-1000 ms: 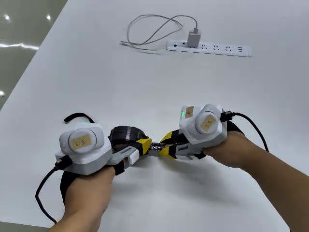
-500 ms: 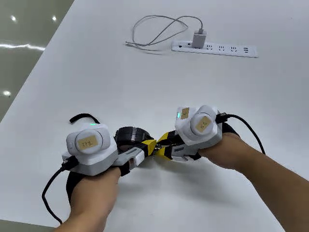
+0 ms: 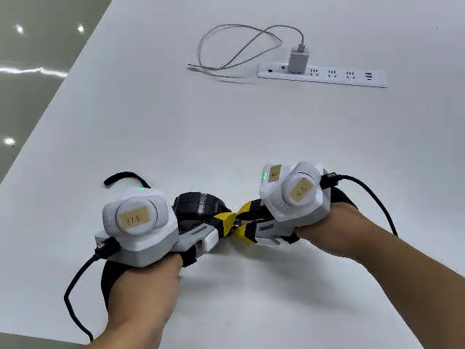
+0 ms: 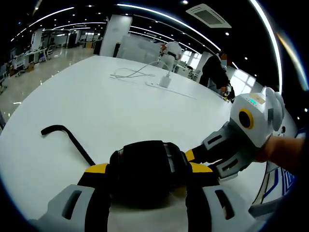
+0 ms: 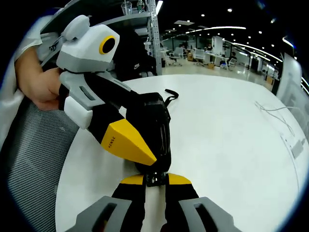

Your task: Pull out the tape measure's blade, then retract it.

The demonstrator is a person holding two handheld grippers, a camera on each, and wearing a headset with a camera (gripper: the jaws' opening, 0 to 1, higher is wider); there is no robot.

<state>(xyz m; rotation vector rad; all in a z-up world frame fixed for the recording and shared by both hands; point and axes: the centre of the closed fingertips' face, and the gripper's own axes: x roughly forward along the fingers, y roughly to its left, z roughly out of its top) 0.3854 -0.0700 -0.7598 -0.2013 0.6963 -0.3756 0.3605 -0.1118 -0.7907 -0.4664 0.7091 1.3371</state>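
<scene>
A black tape measure (image 3: 195, 206) is off the white table (image 3: 218, 123), held in my left gripper (image 3: 209, 220), whose yellow-tipped jaws are shut on its case (image 4: 145, 166). Its black wrist strap (image 4: 67, 137) trails on the table to the left. My right gripper (image 3: 240, 222) meets it from the right. Its jaws are shut on the blade's end hook (image 5: 155, 178), right at the mouth of the case (image 5: 153, 123). Almost no blade shows between the two grippers. The right gripper (image 4: 241, 137) also appears in the left gripper view.
A white power strip (image 3: 320, 74) lies at the far side of the table with a charger (image 3: 298, 58) plugged in and a grey cable (image 3: 232, 43) looped beside it. The table's left edge (image 3: 51, 123) runs diagonally. People stand in the background (image 4: 212, 72).
The two grippers have come closer together. A short stretch of blade that showed between them a second ago has gone back into the case.
</scene>
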